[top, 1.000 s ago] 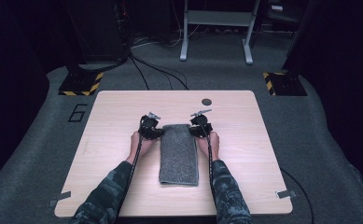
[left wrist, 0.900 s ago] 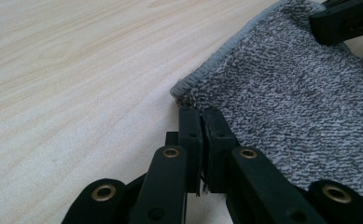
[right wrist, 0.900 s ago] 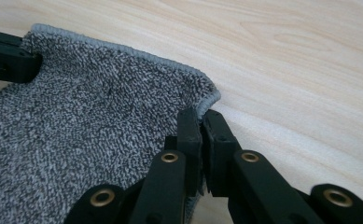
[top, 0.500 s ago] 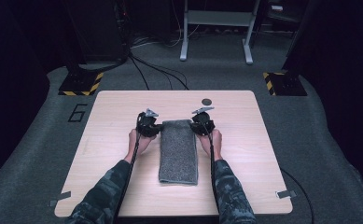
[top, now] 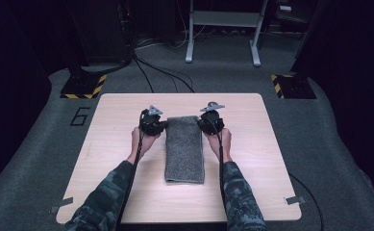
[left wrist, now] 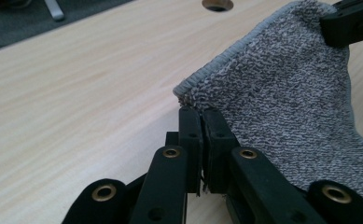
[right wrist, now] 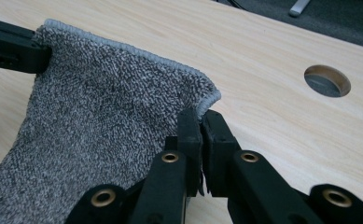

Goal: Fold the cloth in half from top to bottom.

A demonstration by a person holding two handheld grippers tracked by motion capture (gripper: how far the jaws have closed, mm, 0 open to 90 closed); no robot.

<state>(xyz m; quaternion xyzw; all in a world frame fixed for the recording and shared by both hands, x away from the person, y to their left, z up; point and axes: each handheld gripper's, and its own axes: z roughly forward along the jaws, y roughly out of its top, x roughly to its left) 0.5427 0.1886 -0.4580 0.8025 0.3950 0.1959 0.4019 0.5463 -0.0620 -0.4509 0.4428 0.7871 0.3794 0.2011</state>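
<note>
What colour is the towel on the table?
Speckled grey, with a lighter grey hem; the towel shows best in the right gripper view.

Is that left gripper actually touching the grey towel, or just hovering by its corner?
Touching. In the left gripper view, the left gripper has its jaws shut on the towel at its corner, the hem pinched between them.

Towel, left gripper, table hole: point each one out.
towel (top: 184, 151), high view, middle of its grey top.
left gripper (left wrist: 201, 116), left gripper view, tips clamped on the towel's corner.
table hole (right wrist: 327, 80), right gripper view, its dark centre.
</note>
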